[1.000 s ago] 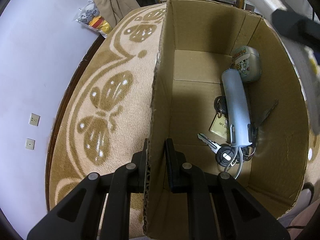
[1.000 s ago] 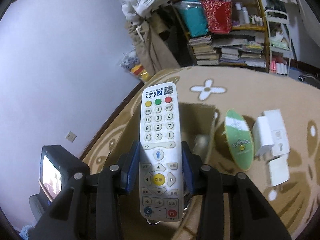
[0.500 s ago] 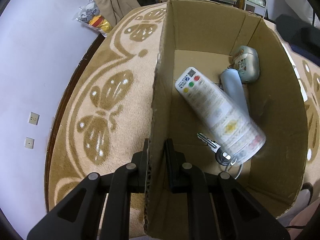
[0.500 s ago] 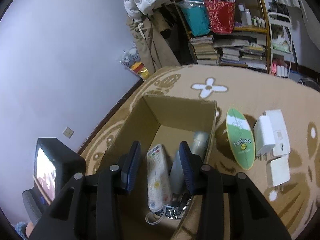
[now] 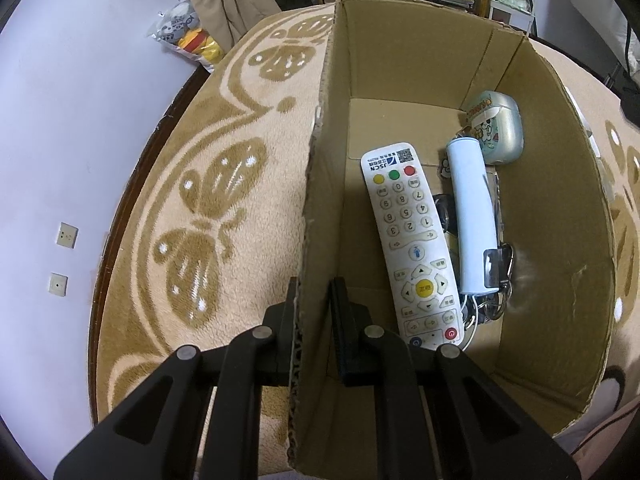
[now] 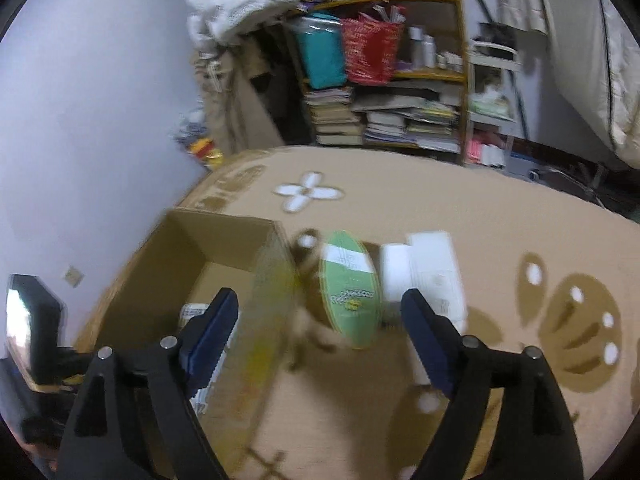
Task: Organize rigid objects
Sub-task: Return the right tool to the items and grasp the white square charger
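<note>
**A:** Where do things stand with the tidying?

**B:** The left gripper (image 5: pixel 314 312) is pinching the left wall of the cardboard box (image 5: pixel 576 280), one finger outside, one inside, steadying it on the rug (image 5: pixel 224 184). On the box floor the white remote (image 5: pixel 412 240) lies face up, its coloured buttons at the far end. Just right of it lies a pale blue tube (image 5: pixel 474 220), with a bunch of keys (image 5: pixel 496 276) at its near end and a small patterned case (image 5: pixel 500 128) in the far right corner.

**A:** And the right gripper?

**B:** The right gripper (image 6: pixel 320 344) is empty, fingers spread wide, hanging over the box's right wall. That view is blurred, so I'd judge it is on the move.

**A:** So which step is this?

**B:** Between items, I'd say: the remote is stowed, more remains. On the rug right of the box lie a green oval board (image 6: pixel 350 288) and, beside it, some white boxes (image 6: pixel 434 276).

**A:** Next move?

**B:** Probably swing right, drop over the green board and close across its narrow width.
</note>
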### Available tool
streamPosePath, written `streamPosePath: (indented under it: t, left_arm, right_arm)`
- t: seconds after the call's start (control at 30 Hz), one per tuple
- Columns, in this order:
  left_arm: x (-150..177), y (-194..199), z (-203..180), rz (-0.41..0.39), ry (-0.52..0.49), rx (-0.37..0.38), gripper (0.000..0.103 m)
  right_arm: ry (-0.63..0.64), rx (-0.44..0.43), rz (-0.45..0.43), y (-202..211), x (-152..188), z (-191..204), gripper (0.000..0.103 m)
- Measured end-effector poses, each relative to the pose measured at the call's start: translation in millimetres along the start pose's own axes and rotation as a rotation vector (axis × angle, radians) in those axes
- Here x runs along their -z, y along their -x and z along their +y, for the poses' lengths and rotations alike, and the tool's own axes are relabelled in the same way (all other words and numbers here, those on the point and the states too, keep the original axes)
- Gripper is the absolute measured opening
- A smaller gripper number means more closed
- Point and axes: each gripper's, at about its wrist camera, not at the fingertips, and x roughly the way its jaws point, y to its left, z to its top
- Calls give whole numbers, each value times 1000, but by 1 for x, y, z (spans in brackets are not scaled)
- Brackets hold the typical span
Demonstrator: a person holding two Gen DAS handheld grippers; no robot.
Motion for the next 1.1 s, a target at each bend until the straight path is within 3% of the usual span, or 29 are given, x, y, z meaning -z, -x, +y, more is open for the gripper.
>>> streamPosePath:
  t: [0.37, 0.6, 0.67, 0.73, 0.97, 1.03, 1.1]
  left_arm:
    - [0, -4, -1, -2, -8, -10, 13]
    - [1, -4, -4, -3, -11, -15, 13]
    - [2, -4, -4, -5, -14, -18, 13]
    - [3, -4, -7, -4, -16, -23, 14]
    - [5, -1, -12, -9, -28, -35, 14]
    - [5, -1, -14, -9, -29, -37, 14]
    - [5, 0, -14, -10, -29, -36, 14]
  right_arm:
    - [-114, 90, 96, -49, 27, -63, 92]
    - [-137, 135, 139, -66, 38, -79, 91]
    - [-152, 139, 150, -70, 42, -84, 87]
    - [-159, 138, 165, -75, 44, -87, 75]
    - [-128, 159, 155, -77, 46, -83, 60]
    - [-106, 173, 162, -78, 47, -79, 52]
    - [-90, 188, 163, -78, 48, -75, 51]
